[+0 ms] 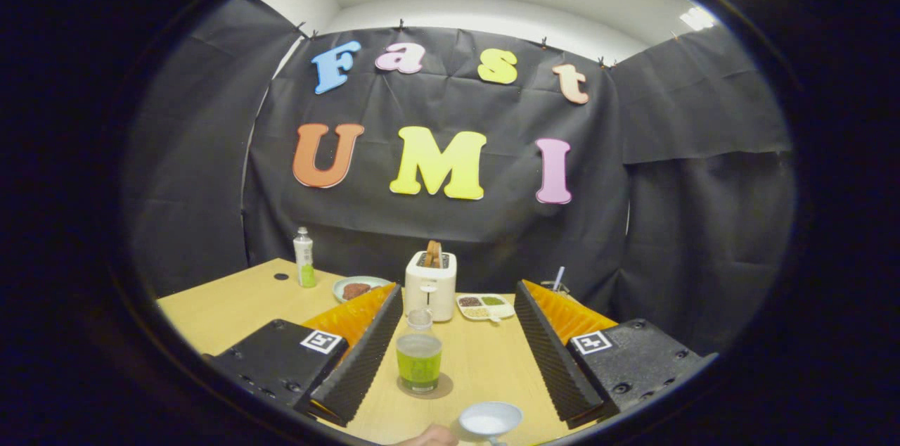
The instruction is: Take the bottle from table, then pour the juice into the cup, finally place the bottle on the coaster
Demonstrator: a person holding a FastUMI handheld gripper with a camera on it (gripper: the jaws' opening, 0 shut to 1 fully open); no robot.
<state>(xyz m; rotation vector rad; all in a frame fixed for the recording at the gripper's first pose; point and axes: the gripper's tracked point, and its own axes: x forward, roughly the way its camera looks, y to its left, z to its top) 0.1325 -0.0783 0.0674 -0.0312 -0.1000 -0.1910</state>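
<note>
Now bottle (419, 361) on coaster (441, 390), between the spread fingers (365, 354).

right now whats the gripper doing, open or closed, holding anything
Gripper: open, holding nothing; the bottle stands on the coaster between its fingers, untouched.

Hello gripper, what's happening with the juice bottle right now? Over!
Gripper open, holding nothing. Bottle of green juice upright on coaster, between the fingers. Cup nearer, close by the bottle. Toaster beyond.
</note>
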